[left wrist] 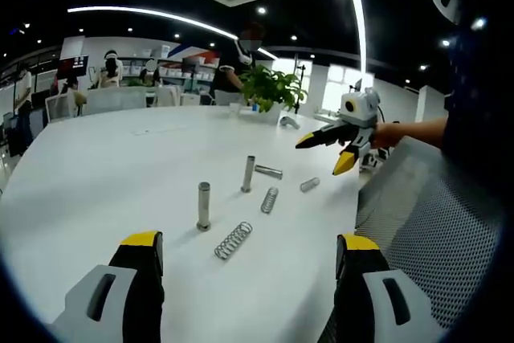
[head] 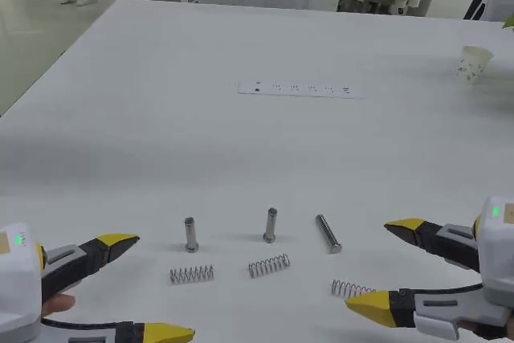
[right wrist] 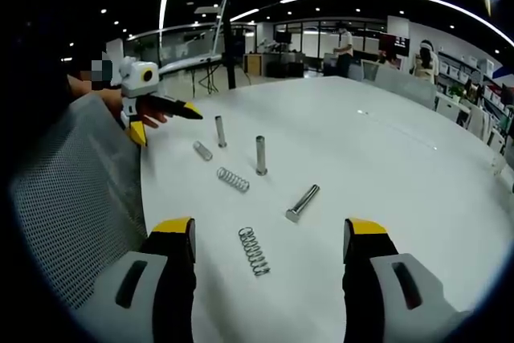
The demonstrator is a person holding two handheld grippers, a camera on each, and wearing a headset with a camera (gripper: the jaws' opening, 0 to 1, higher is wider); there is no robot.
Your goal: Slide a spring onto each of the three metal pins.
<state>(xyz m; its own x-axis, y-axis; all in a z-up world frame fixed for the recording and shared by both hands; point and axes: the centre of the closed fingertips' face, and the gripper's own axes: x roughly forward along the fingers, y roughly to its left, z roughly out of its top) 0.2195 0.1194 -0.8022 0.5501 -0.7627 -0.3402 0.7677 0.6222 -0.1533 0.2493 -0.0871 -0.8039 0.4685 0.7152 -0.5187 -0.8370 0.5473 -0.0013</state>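
Three metal pins sit in a row on the white table: the left pin and the middle pin stand upright, while the right pin lies on its side. In front of each pin lies a spring: left spring, middle spring, right spring. My left gripper is open at the bottom left, near the left spring. At the bottom right my right gripper is also open, and the right spring lies between its jaws on the table, beside the fallen pin. Neither gripper holds anything.
A white power strip lies further back on the table. A paper cup stands at the far right. Chairs and people are beyond the far edge. A potted plant stands on the table's right end.
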